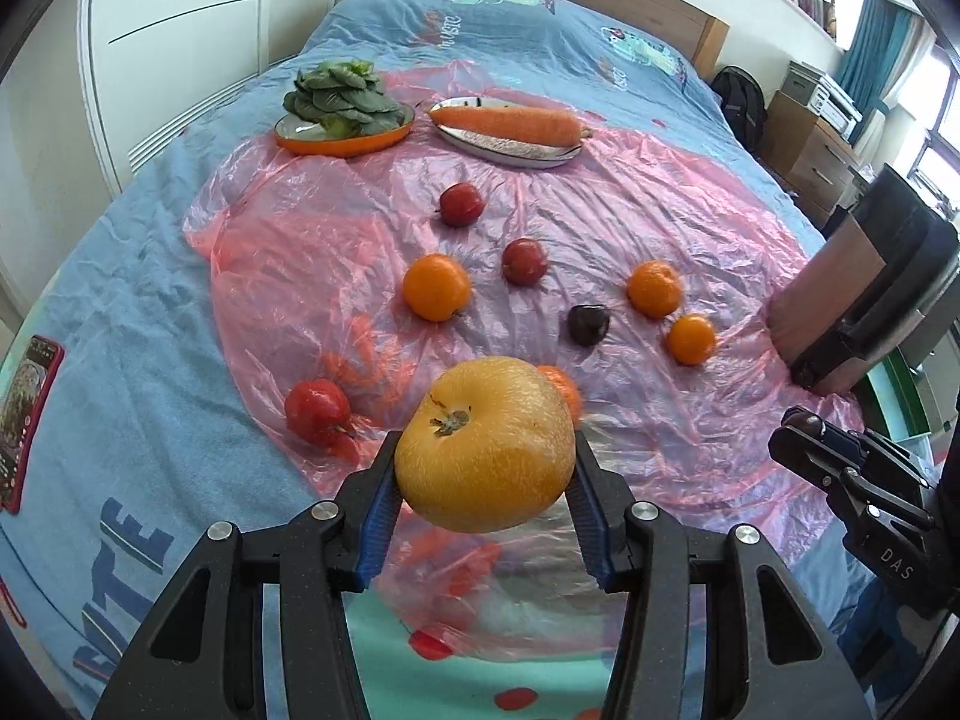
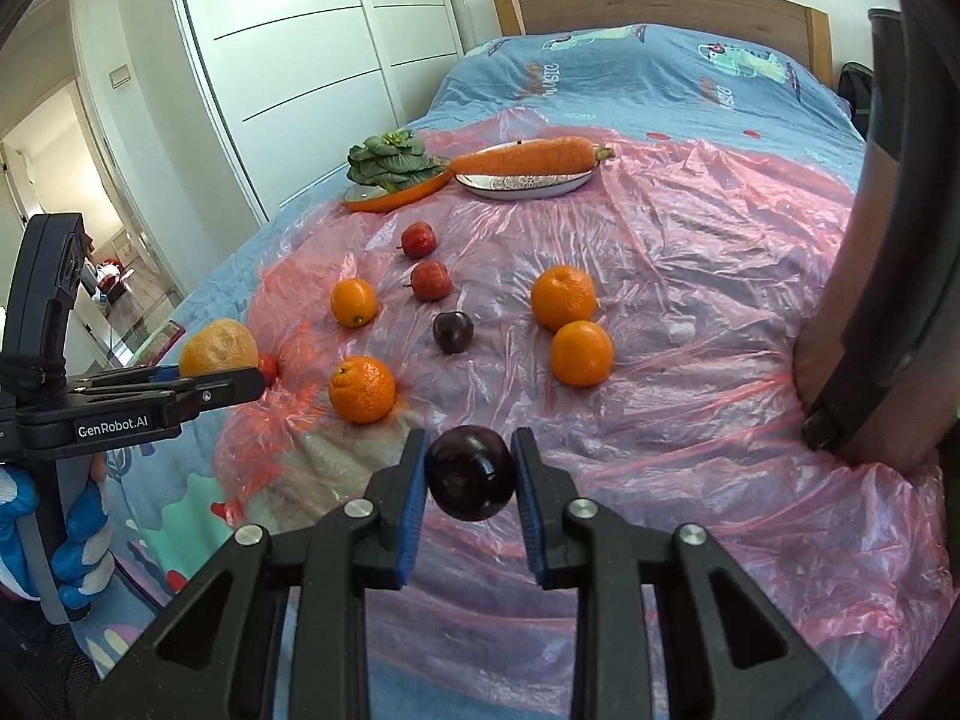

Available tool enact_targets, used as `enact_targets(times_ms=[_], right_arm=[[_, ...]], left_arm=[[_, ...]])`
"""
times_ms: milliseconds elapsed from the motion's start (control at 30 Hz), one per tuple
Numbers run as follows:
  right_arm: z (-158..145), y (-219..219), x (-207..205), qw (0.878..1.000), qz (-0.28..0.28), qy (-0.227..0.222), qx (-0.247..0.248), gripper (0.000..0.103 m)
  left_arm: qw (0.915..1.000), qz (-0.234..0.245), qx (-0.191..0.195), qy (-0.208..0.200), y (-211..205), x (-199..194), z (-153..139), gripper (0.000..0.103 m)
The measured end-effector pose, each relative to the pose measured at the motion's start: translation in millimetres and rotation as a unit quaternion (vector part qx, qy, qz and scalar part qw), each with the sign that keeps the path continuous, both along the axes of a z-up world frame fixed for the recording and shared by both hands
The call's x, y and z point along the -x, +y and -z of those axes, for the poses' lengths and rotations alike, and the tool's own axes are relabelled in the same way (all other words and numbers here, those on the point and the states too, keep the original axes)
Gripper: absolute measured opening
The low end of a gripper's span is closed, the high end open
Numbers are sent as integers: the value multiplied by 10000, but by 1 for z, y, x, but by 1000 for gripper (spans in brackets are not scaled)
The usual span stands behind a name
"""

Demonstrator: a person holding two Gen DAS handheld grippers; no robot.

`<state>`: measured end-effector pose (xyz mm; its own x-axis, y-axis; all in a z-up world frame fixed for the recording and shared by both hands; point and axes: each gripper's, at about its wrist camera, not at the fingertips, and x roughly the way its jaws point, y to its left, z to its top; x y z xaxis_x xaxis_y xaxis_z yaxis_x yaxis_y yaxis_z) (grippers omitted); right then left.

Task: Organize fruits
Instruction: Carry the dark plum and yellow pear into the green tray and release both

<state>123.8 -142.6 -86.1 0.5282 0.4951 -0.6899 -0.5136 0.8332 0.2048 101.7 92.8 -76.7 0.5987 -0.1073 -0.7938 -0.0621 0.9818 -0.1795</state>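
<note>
Yellow pear (image 1: 485, 444) clamped between left fingers (image 1: 384, 480).

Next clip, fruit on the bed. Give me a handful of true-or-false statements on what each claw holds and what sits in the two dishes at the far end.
1. The left claw grips a big yellow fruit. True.
2. The right claw is empty. False: it is shut on a dark plum.
3. The carrot lies on the silver dish. True.
4. The orange dish holds oranges. False: it holds leafy greens.
5. Both held fruits rest on the pink plastic sheet. False: both are lifted clear of it.
</note>
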Motion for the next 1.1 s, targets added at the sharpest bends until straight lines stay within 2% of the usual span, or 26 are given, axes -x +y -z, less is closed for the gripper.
enact_targets(times_ms=[167, 300, 500, 633, 833, 1000, 1100], right_arm=[[-27, -35, 20, 9997, 180, -140, -53, 5], [-46, -72, 35, 9987, 439, -250, -55, 5], [-65, -146, 47, 9924, 1160, -415, -38, 5], [-72, -203, 45, 9836, 1729, -516, 11, 5], [-72, -279, 31, 9694, 2376, -600, 150, 5], [-58, -329, 2, 9593, 2749, -603, 219, 5], [-46, -355, -20, 9539, 2930, -582, 286, 5]], left_arm=[[9981, 584, 111, -159, -42, 12, -31, 45], [9925, 1161, 297, -229, -88, 19, -52, 45], [9784, 1988, 489, -267, -167, 27, -78, 45], [9649, 2554, 538, -287, -225, 28, -90, 46], [9473, 3127, 630, -291, -305, 18, -101, 45], [9407, 3343, 539, -218, -358, -11, -93, 45], [9390, 3420, 333, -159, -388, -34, -79, 45]])
